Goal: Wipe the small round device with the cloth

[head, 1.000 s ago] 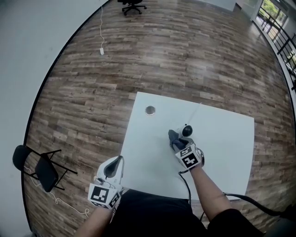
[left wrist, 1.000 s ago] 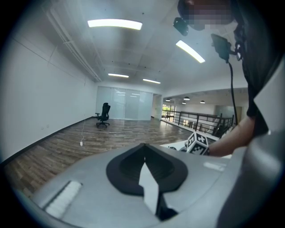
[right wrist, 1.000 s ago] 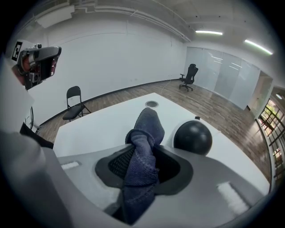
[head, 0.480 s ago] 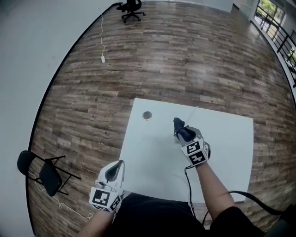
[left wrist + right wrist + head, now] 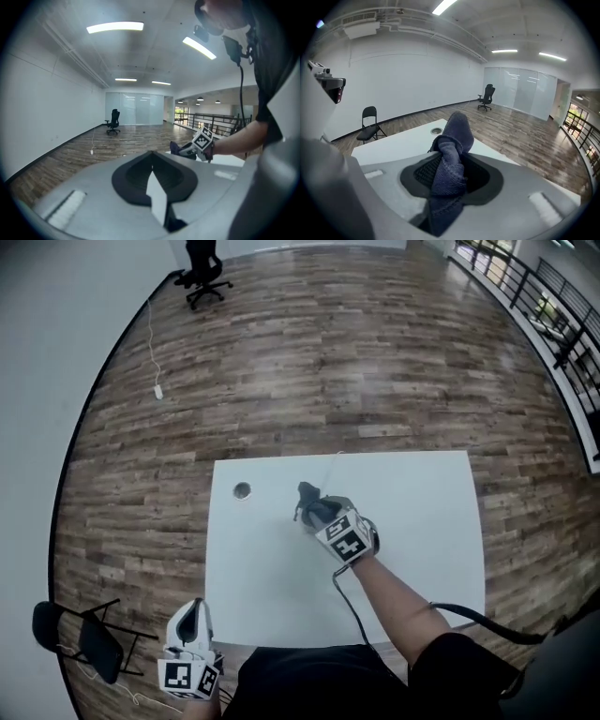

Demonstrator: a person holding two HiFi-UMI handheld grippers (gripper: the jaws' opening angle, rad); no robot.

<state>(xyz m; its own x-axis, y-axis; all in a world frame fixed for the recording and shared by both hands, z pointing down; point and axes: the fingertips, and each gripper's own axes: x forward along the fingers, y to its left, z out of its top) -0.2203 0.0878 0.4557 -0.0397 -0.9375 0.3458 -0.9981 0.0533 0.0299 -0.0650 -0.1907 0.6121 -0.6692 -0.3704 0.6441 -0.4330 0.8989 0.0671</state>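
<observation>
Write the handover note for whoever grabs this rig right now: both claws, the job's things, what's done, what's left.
Right claw: shut on the dark blue cloth, held over the middle of the white table.
Left claw: shut, empty, off the table's near left corner.
Device: not visible; the cloth and right claw cover the spot where a thin white cable ends. A round ring sits in the tabletop to the left.
Done: cloth is in the claw; how much wiping has been done cannot be told.
Left: locate the device under the cloth and wipe it.
</observation>
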